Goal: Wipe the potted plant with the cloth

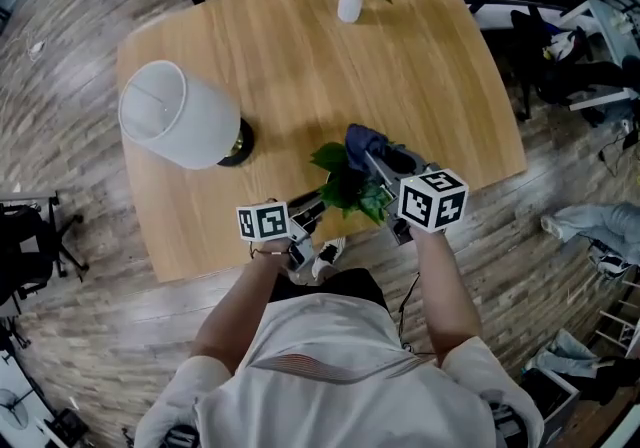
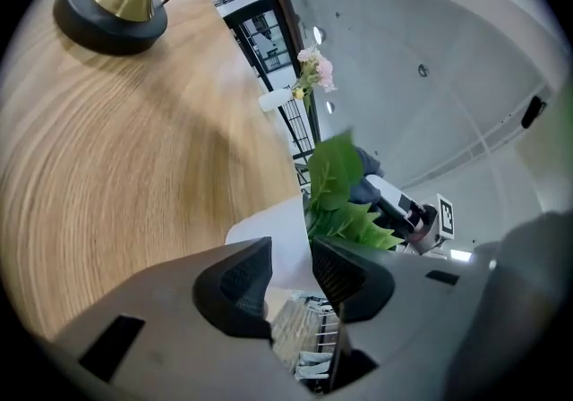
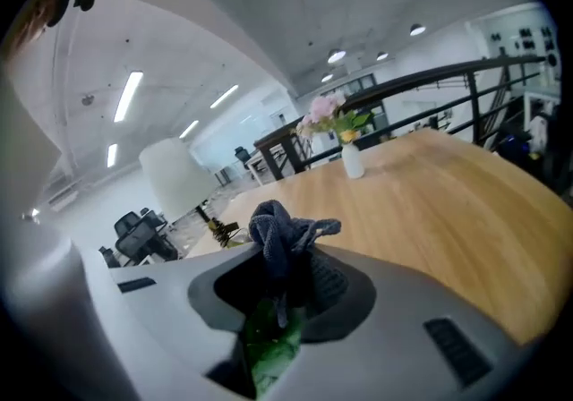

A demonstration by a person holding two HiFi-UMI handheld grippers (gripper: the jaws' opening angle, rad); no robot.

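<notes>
Wood floor runs all around a light wooden table (image 1: 300,56). On the table stand a lamp (image 1: 180,116) with a white shade and a small white vase (image 1: 349,4) of pink flowers. The potted plant (image 1: 345,179) sits near the table's front edge, close to the person. It has wide, bright green leaves (image 2: 336,175) and a plain white pot (image 2: 273,234). The left gripper (image 2: 291,269) has its jaws pressed on the edge of the pot. The right gripper (image 3: 282,278) pinches a dark blue cloth (image 3: 277,234), which sticks up in a crumpled bunch. A green leaf (image 3: 269,345) lies just under the cloth, between the same jaws. From above, the cloth rests on top of the plant. Each gripper carries a cube (image 1: 433,199) with black and white square marks, not words.
</notes>
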